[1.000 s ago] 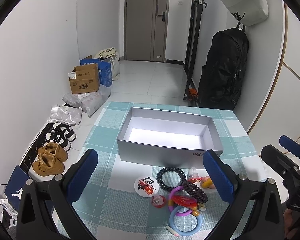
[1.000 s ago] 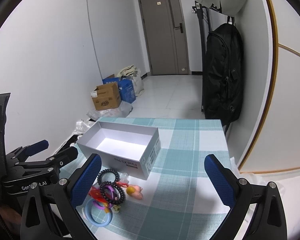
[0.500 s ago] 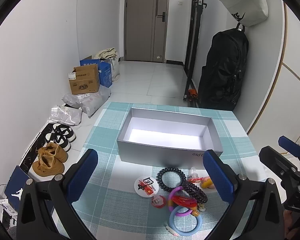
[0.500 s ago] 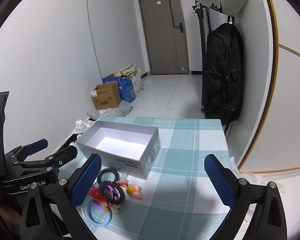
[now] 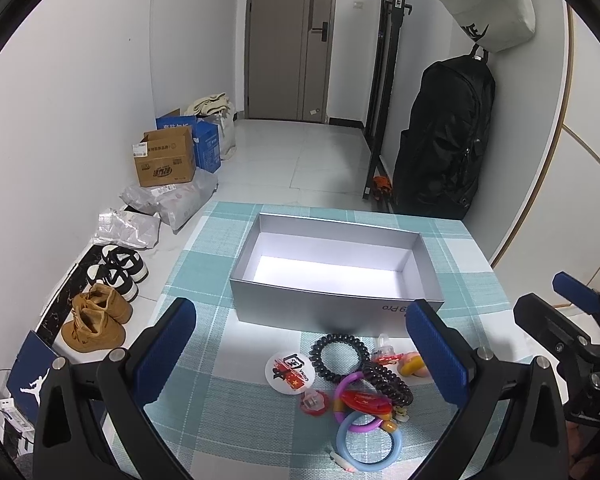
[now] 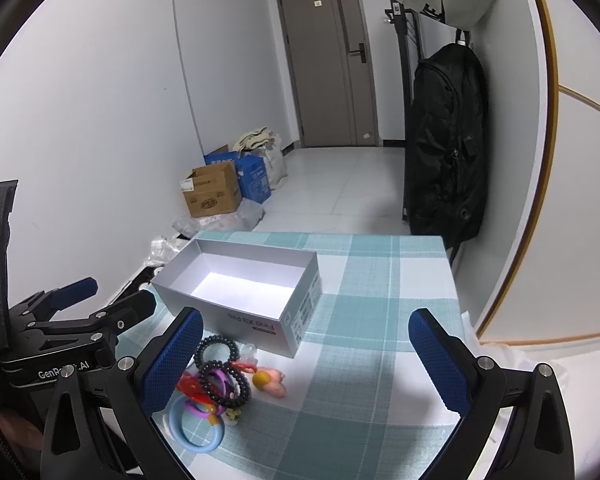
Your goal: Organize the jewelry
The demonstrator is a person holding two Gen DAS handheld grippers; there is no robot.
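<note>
Left gripper (image 5: 300, 354) fingers wide apart, right gripper (image 6: 306, 354) fingers apart too, both empty above the checked worktop (image 5: 204, 264), jewelry pile (image 5: 358, 388) just below, open grey box (image 5: 332, 264) behind, black backpack (image 5: 444, 140) against far wall.

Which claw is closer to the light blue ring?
Left. The left gripper hangs right over the jewelry pile, with the light blue ring between its fingers in its view. The right gripper is off to the pile's right, over bare tablecloth.
</note>
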